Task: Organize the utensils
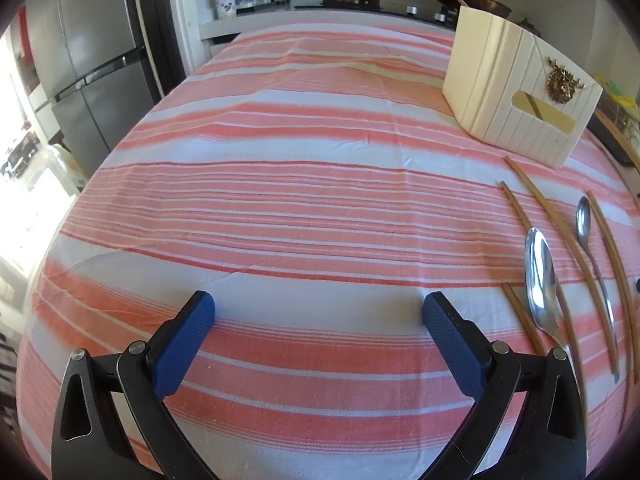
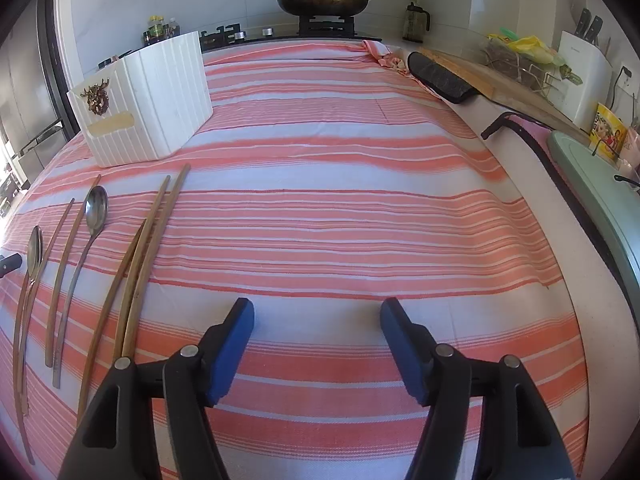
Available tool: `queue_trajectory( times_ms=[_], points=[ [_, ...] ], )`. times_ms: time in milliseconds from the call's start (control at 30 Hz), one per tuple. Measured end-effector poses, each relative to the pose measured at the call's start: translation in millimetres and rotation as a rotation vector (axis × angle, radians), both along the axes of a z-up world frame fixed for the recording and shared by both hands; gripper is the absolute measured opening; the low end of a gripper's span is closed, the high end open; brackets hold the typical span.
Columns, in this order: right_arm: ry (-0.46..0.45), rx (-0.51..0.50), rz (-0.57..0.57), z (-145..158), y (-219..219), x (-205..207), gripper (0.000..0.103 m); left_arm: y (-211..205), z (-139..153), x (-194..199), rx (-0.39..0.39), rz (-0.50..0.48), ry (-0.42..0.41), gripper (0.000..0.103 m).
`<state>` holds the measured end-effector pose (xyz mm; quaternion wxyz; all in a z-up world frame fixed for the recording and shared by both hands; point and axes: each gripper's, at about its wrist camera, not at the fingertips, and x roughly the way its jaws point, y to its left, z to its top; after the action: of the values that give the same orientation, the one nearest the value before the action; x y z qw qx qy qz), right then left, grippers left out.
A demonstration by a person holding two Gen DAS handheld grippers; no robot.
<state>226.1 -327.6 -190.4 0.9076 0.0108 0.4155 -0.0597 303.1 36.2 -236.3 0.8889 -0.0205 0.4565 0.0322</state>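
Observation:
A white ribbed utensil box (image 1: 520,92) with a brass emblem stands on the striped cloth; it also shows in the right wrist view (image 2: 148,108). Two metal spoons lie among several wooden chopsticks: a large spoon (image 1: 540,280) and a smaller spoon (image 1: 584,224). In the right wrist view the spoons (image 2: 96,208) (image 2: 35,248) and chopsticks (image 2: 148,248) lie to the left. My left gripper (image 1: 318,312) is open and empty, left of the utensils. My right gripper (image 2: 316,316) is open and empty, right of them.
The table is covered by a red and white striped cloth (image 2: 340,168). A stove with a lidded pan (image 2: 322,0) is behind. A cutting board and a dark mat (image 2: 440,74) lie at the right, with a green tray (image 2: 600,184). A fridge (image 1: 88,60) stands left.

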Motion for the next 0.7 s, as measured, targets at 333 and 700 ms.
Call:
queue_trajectory(
  times_ms=[333,700],
  points=[
    [0.000,0.002,0.001,0,0,0,0.068,-11,6,-28,-0.073,0.014,0.024,0.103],
    [-0.001,0.002,0.002,1,-1,0,0.068,-103,13,-68,-0.053,-0.096,0.042,0.102]
  ],
)
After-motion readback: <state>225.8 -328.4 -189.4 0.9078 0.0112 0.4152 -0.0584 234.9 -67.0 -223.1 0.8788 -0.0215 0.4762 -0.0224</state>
